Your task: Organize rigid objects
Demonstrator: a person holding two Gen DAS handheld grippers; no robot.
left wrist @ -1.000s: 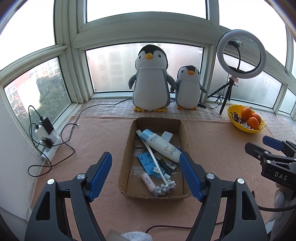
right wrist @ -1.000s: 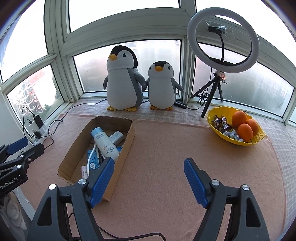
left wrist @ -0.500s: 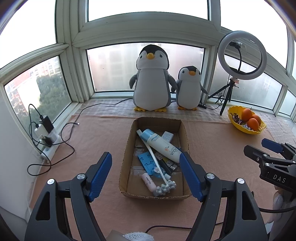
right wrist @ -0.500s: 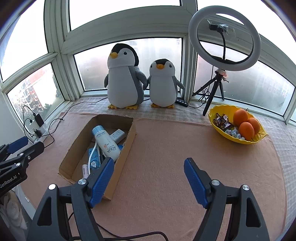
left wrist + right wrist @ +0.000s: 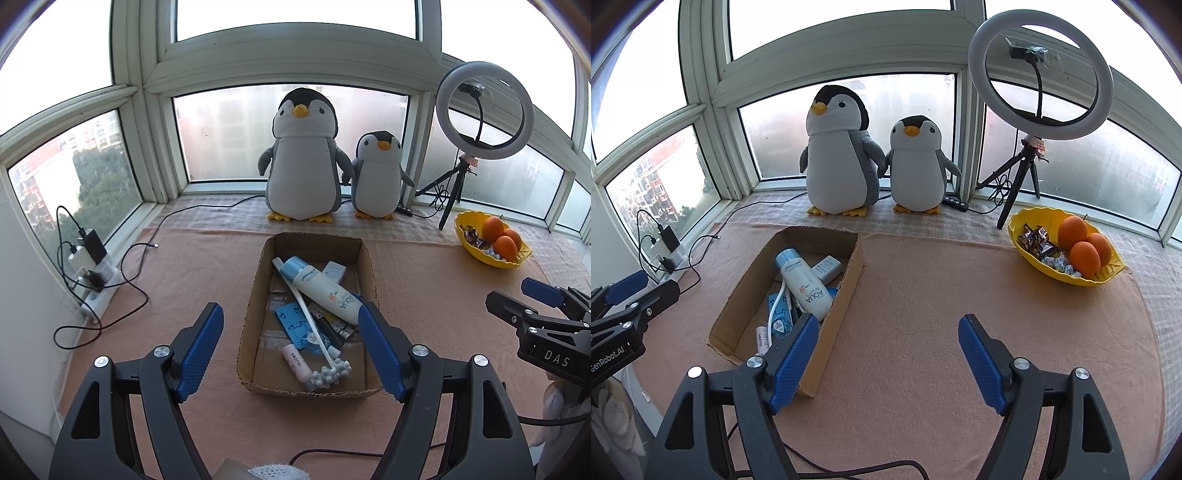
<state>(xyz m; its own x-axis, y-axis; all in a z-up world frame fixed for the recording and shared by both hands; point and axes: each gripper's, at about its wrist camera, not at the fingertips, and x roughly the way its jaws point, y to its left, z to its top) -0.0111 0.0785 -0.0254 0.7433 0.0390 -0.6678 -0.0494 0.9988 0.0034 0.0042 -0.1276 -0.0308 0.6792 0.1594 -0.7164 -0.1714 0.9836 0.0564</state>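
- Well, both tongs hang over the peach cloth with nothing in them; the left gripper (image 5: 290,350) has its blue pads spread wide, and the right gripper (image 5: 888,360) is just as wide.
- Straight ahead of the left tongs, framed between its two pads, sits the cardboard box (image 5: 255,295); from the right tongs it lies ahead and to the left, its near corner just behind the left pad.
- Inside the box a white sunscreen tube (image 5: 325,291) with a pale blue cap lies slantwise on top; a white long-handled massager (image 5: 306,321) crosses under it, its knobbly head (image 5: 330,373) at the end nearest the left tongs; beside that head lies a small pink tube (image 5: 295,363), and a blue card (image 5: 291,319) sits underneath.
- Beyond the box stand a big plush penguin (image 5: 303,162) and a smaller plush penguin (image 5: 378,177) touching flippers by the window.
- Ahead and to the right of the right tongs rests a yellow bowl (image 5: 1030,258) of oranges and sweets; a ring light (image 5: 1039,74) on its tripod stands behind it.
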